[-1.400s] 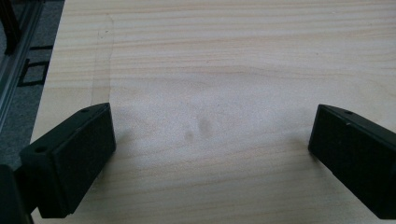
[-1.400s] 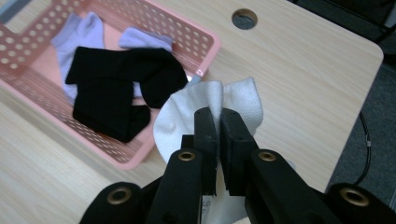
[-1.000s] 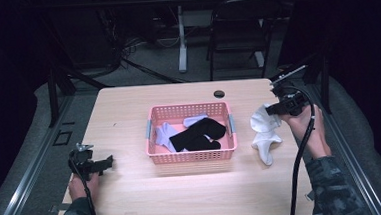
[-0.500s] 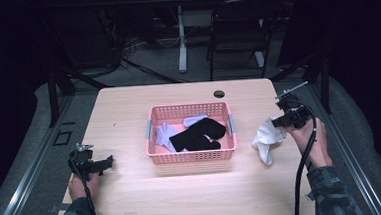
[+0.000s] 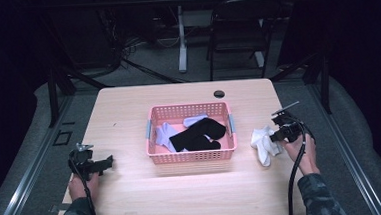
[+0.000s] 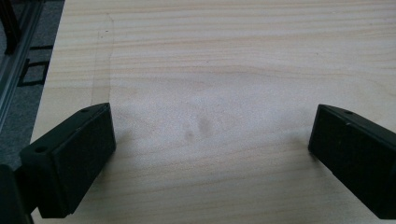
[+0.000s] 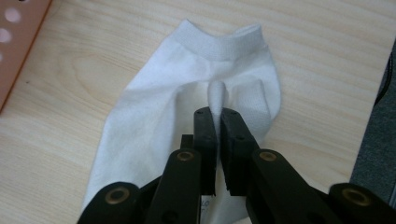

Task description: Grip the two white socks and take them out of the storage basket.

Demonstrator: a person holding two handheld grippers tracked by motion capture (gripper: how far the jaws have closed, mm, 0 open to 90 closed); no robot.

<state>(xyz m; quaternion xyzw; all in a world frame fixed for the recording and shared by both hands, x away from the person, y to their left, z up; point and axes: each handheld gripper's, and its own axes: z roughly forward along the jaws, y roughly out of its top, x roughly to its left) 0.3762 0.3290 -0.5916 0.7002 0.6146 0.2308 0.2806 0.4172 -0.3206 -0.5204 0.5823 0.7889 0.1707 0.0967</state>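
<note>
The pink basket (image 5: 191, 156) stands mid-table as the one bulky obstacle, blocking a straight path between the two sides. Bare wood lies open along the near edge and on the left of the table (image 5: 128, 111). A small black disc (image 5: 219, 93) sits behind the basket, near the far edge.

A pink basket (image 5: 191, 156) was observed at mid-table (image 5: 134, 201), containing a black garment (image 5: 197, 135) and pale cloth (image 5: 164, 134). A white sock (image 5: 263, 143) was seen draped on the table just right of the basket, gripped at its right edge by the right gripper (image 5: 276, 137). The left gripper (image 5: 106, 162) was noted resting low at the table's left, well apart from the basket. A small dark disc (image 5: 219, 93) was recorded near the far edge.
</note>
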